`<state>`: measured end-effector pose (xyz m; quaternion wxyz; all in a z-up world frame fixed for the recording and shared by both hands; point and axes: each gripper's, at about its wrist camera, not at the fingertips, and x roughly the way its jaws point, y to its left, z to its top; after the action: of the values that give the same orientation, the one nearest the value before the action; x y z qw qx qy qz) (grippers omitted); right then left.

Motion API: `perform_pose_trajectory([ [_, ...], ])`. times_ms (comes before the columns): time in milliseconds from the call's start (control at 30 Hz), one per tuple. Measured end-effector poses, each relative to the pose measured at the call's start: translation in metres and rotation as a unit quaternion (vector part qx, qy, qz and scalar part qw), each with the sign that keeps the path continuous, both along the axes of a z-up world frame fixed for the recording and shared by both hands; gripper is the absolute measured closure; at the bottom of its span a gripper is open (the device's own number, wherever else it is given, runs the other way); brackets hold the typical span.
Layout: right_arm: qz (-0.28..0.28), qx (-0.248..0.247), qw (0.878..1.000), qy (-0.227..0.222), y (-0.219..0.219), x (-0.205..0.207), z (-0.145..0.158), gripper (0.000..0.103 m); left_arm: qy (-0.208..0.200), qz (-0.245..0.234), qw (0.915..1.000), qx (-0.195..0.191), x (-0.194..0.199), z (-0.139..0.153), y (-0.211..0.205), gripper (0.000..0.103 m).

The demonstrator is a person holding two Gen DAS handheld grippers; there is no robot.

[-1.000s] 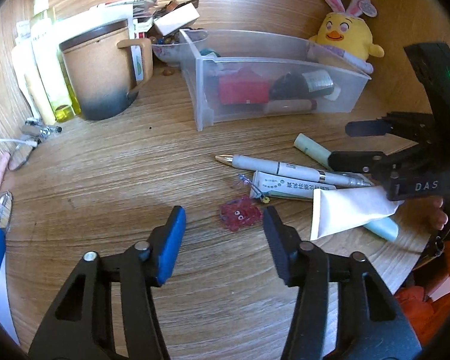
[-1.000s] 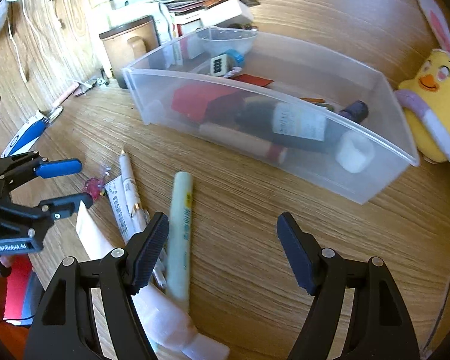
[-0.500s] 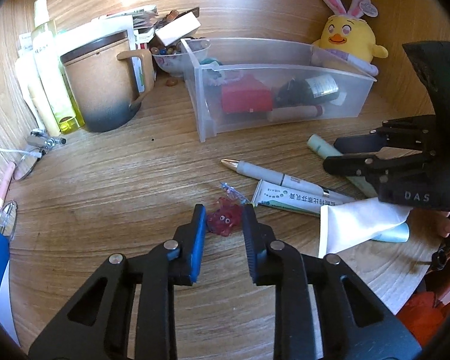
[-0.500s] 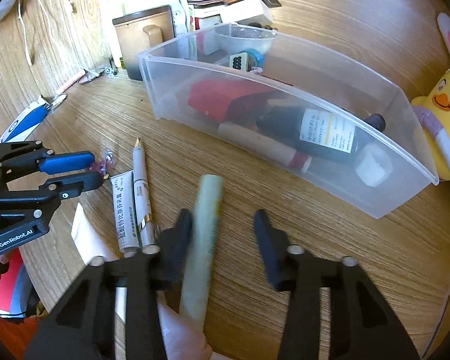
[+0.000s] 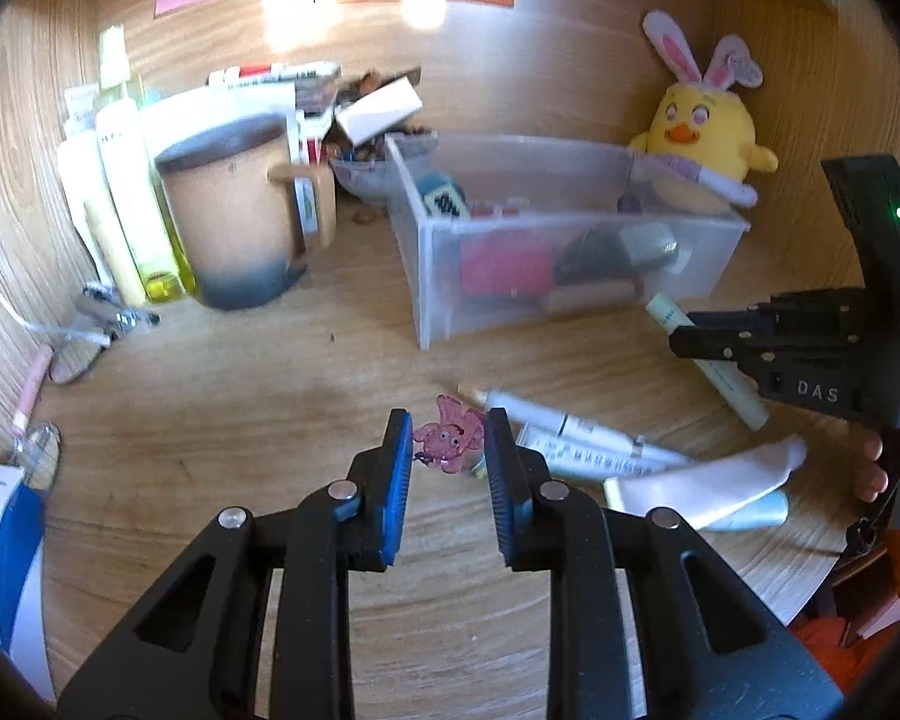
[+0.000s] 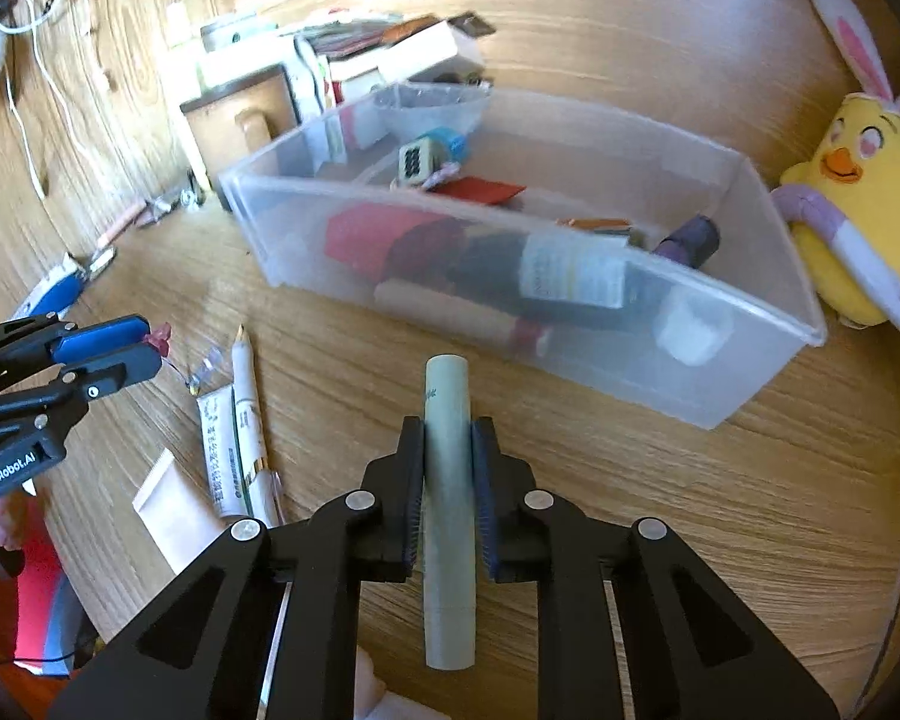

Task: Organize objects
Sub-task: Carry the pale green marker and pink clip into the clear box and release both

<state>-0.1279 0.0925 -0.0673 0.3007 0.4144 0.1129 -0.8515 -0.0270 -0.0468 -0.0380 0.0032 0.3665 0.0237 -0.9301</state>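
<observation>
I see a big wood desk [image 5: 222, 408] with a clear bin [image 6: 750, 360] at 12 o'clock in my right view, a tan mug [image 5: 228, 222] at 10 o'clock in my left view and a yellow chick [image 5: 702, 132] at 2 o'clock. My right gripper [image 6: 447, 468] is squeezed tight on a pale green tube [image 6: 447, 420] that points at the bin, and a pen [image 6: 249, 396] lies on the desk at 9 o'clock of it. My left gripper [image 5: 449, 450] pinches a little pink charm [image 5: 450, 435] between its blue pads [image 5: 397, 474], just left of the pen's tip.
</observation>
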Motion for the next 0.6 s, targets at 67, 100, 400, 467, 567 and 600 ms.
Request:
perform_pose_trajectory([
  [67, -0.004, -0.008, 1.000, 0.007, 0.005, 0.001, 0.006, 0.089, 0.011, -0.002, 0.9999, 0.001, -0.002, 0.009, 0.002, 0.079],
  [100, -0.006, -0.014, 1.000, 0.011, 0.008, 0.001, 0.010, 0.089, 0.017, -0.004, 0.9999, 0.001, -0.003, 0.013, 0.003, 0.079],
  [400, -0.029, -0.051, 0.997, 0.040, 0.027, 0.004, 0.039, 0.089, 0.069, -0.015, 0.9975, 0.007, -0.012, 0.047, 0.015, 0.079],
  [467, -0.034, -0.060, 0.997, 0.046, 0.032, 0.004, 0.045, 0.089, 0.076, -0.018, 0.9969, 0.011, -0.015, 0.053, 0.017, 0.079],
  [567, -0.039, -0.076, 0.995, 0.055, 0.037, 0.005, 0.054, 0.089, 0.086, -0.021, 0.9960, 0.015, -0.018, 0.062, 0.019, 0.079],
  [600, -0.040, -0.080, 0.994, 0.057, 0.040, 0.006, 0.057, 0.089, 0.089, -0.022, 0.9957, 0.017, -0.019, 0.064, 0.019, 0.079],
])
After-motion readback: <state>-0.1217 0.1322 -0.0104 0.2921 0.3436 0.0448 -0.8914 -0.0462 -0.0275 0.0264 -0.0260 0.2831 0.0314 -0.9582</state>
